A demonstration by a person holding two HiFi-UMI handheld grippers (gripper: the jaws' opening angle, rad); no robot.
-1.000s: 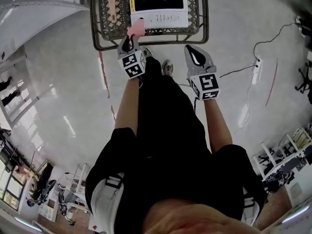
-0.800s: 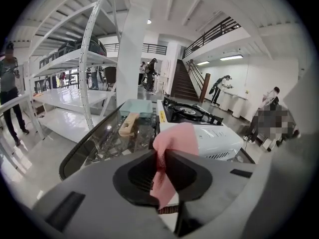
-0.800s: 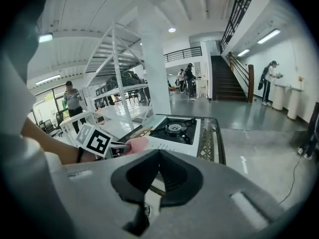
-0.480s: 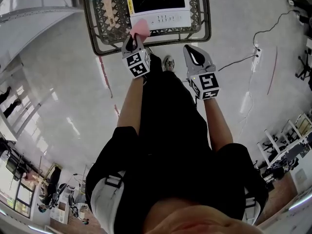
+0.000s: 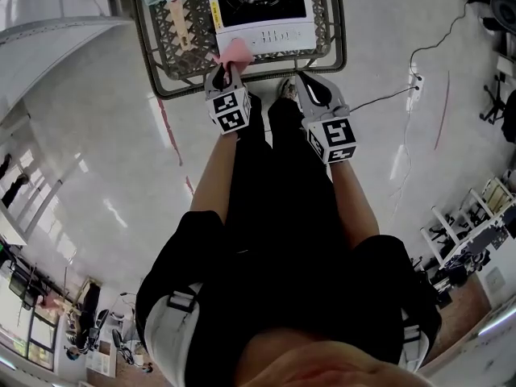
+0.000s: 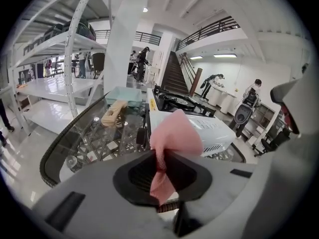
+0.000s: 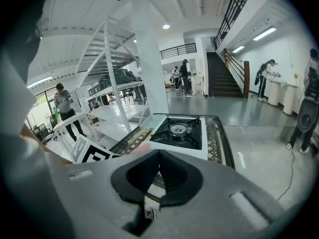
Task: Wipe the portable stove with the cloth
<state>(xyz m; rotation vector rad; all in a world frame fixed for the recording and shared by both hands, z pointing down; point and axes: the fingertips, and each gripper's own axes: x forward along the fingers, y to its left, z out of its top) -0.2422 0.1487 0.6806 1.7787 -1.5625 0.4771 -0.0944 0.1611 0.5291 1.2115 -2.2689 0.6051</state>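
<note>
Pink cloth is pinched in the left gripper. The jaws are clamped on its middle, one loose flap fans up above them and a short tail hangs below. The right gripper has its jaws pressed together with nothing between them. It is held just short of the stove's near edge, toward the right end, and touches nothing.

In the head view both grippers sit at the near rim of the glass table, and the left gripper is by the stove's near-left corner. The cloth overlaps that corner of the stove's white front panel. Can't tell if it's touching the panel or just hanging above it.

The portable stove stands on the table, white body with a black top and one burner. In the right gripper view the stove lies straight ahead and looks dry and uncovered.

Left of the stove on the glass lies a pale wooden handled thing, apart from the stove. Beyond it, also left of the stove, is a pale green tray. Far past the stove are shelving, stairs and people, not involved.

Progress, as a judgement: early. The cloth is in hand and brought up to the stove, and that is all that's done. No wiped streak or damp patch shows. The front panel, top and sides look yet to be wiped. Likely next step is pressing the cloth onto that near-left corner and sweeping across. The right gripper could steady the stove body if it slides on the glass.
</note>
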